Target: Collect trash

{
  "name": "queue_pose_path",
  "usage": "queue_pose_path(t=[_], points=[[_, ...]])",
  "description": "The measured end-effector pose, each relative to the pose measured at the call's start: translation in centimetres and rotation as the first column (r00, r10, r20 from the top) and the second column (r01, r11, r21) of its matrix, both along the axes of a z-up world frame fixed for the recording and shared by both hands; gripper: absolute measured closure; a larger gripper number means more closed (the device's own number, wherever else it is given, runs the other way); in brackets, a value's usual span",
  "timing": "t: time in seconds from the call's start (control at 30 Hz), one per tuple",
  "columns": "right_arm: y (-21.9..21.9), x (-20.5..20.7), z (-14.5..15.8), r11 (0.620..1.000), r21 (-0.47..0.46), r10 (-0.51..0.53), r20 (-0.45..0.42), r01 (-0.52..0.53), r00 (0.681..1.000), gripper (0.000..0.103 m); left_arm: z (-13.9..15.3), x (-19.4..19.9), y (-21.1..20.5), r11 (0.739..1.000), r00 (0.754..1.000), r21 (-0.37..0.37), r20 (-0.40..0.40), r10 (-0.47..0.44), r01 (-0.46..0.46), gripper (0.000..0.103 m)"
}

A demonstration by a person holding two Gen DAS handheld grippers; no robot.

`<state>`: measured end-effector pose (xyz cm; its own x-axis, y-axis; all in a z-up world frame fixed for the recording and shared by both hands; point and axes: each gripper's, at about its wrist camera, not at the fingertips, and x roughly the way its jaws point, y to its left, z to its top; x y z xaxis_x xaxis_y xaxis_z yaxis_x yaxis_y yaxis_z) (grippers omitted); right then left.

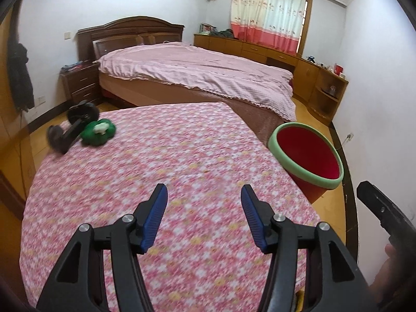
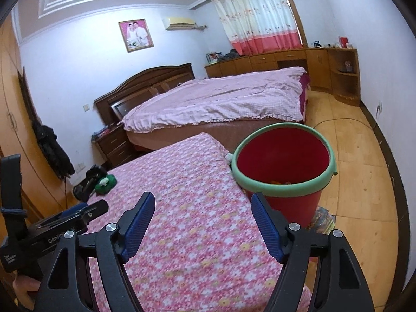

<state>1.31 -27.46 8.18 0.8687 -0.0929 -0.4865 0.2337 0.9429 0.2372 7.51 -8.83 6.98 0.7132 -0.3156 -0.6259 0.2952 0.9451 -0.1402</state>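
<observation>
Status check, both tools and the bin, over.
Left tool open, empty. Right tool open, empty. Red bin beside table, clear path.

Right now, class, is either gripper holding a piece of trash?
No: the left gripper and the right gripper both hang open and empty above the flowered tablecloth.

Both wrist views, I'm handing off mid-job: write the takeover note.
Left gripper: open, holding nothing, above the floral-covered table.
Right gripper: open, holding nothing, over the table's right part, close to the bin.
Red bin with green rim: on the floor at the table's right edge; something small lies at its bottom, too hidden to name.
Left on the table's far left corner: a green item with a white piece on it, beside a black dumbbell-like object.
Next, probably: fetch the green item and bin it.
</observation>
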Motion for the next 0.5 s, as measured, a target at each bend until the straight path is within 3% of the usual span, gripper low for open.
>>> queue_pose_path(t=[0.5], points=[[2.9, -0.9, -2.0, 0.999, -0.009, 0.035, -0.015, -0.035, 0.999, 0.025, -0.9, -2.8, 3.5, 0.993, 0.993, 0.012, 0.026, 0.118, -0.119, 0.044]])
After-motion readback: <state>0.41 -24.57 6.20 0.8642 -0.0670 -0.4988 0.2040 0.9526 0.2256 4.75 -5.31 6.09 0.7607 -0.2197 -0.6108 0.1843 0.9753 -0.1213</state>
